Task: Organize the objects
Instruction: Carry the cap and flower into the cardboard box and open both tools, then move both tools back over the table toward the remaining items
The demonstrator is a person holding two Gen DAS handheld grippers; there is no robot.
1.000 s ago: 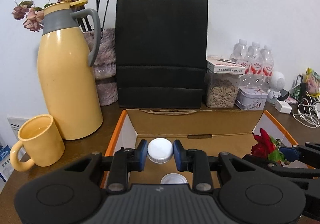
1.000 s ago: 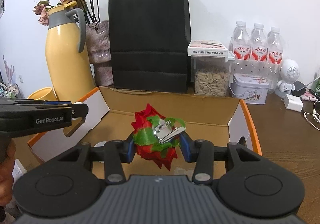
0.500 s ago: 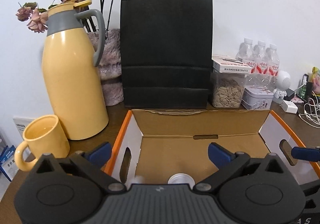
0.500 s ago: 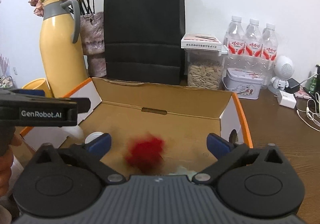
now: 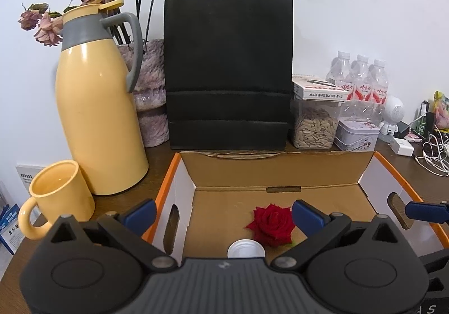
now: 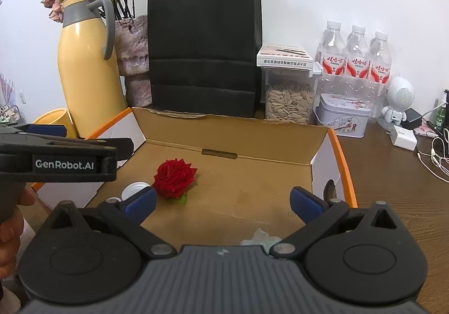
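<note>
two things lie loose on the floor of the cardboard box (image 5: 280,171), and both grippers hang over its near edge with nothing in them. the box is the biggest piece here: open-topped, orange-rimmed, its long side running across both views, with a black paper bag (image 5: 228,70) standing just behind its far wall and a yellow thermos (image 5: 96,106) and yellow mug (image 5: 60,199) outside it to the left.

the left gripper (image 5: 223,213) has its blue pads spread wide, one near the box's left wall and one further in; neither touches anything. the right gripper (image 6: 221,201) is just as wide apart, and the floor between its pads is bare.

the red rose (image 6: 174,178) sits toward the left half of the floor, bloom up, with a bit of green showing at its base. it is compact, with no long axis to line up on. in the left wrist view it lies between the left pads, close to the right-hand one and slightly ahead of them; in the right wrist view it is off to the left, beyond the left pad, so the left hand looks the nearer.

smallest is the white bottle cap (image 5: 246,249), just beside the rose on its near side, open face up, lying low and close under the left gripper's body, behind the line of its pads. whether they touch i cannot tell.

both items look placed, so the next move is probably a withdrawal.
</note>
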